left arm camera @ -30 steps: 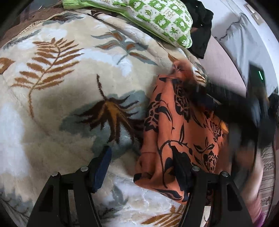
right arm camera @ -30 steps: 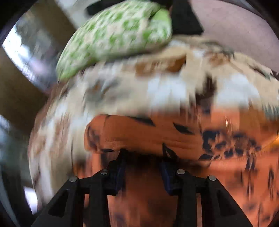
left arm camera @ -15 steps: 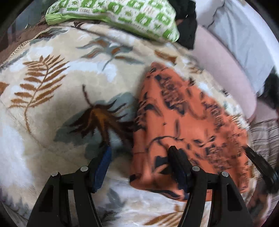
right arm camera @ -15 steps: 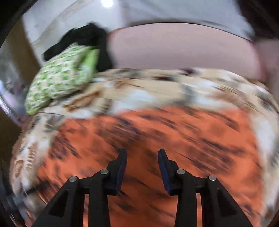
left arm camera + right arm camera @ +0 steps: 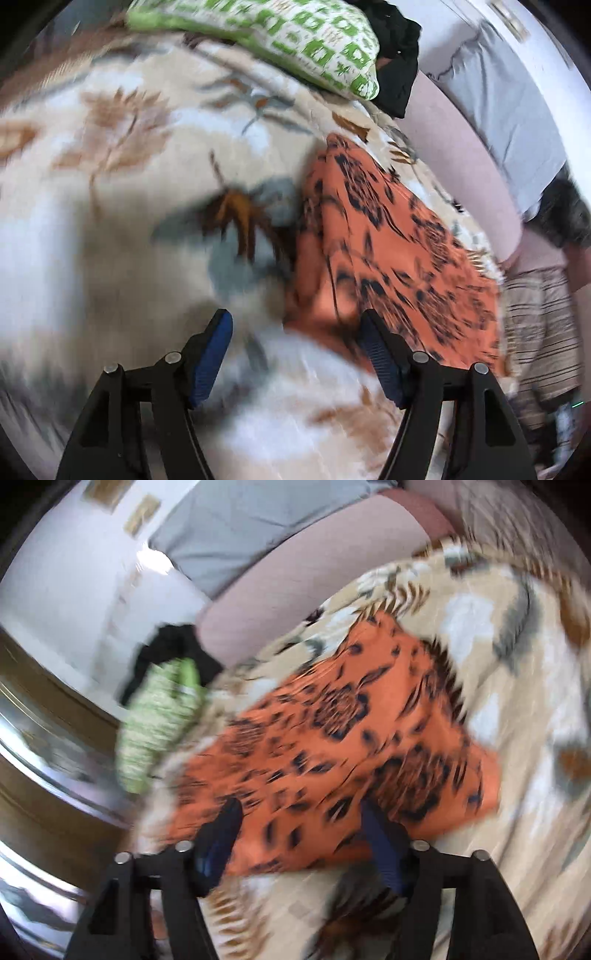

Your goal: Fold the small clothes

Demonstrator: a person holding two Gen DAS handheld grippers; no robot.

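- Left gripper (image 5: 295,332): jaws spread wide with nothing between them. It hangs over the blanket (image 5: 110,258), its right-hand pad (image 5: 373,343) just at the near-left corner of the garment (image 5: 388,251). Blur hides whether that pad touches the cloth.
- Right gripper (image 5: 299,823): jaws likewise apart and holding nothing. Both pads sit above the near edge of the garment (image 5: 332,746); contact cannot be told through the blur.
- The garment is orange with a dark floral print. It lies flat on the leaf-patterned blanket (image 5: 535,664) in a rough rectangle. The left view hints at a doubled layer along its left edge, so I judge it partly folded.
- Handling, as a judgement: thin, light and limp. It will sag from any single hold and fold wherever it is bent. It looks smooth, so it may slide in the pads. The plush blanket under it may drag on the cloth and could be pinched up with it.
- Where to hold: pinch the edge itself at two corners of one side, one gripper each. Take all layers there, then carry that side over to the opposite edge.
- Further off: a green-and-white pillow (image 5: 295,40) and a dark cloth (image 5: 399,55) lie at the far end of the blanket, well apart from the garment.
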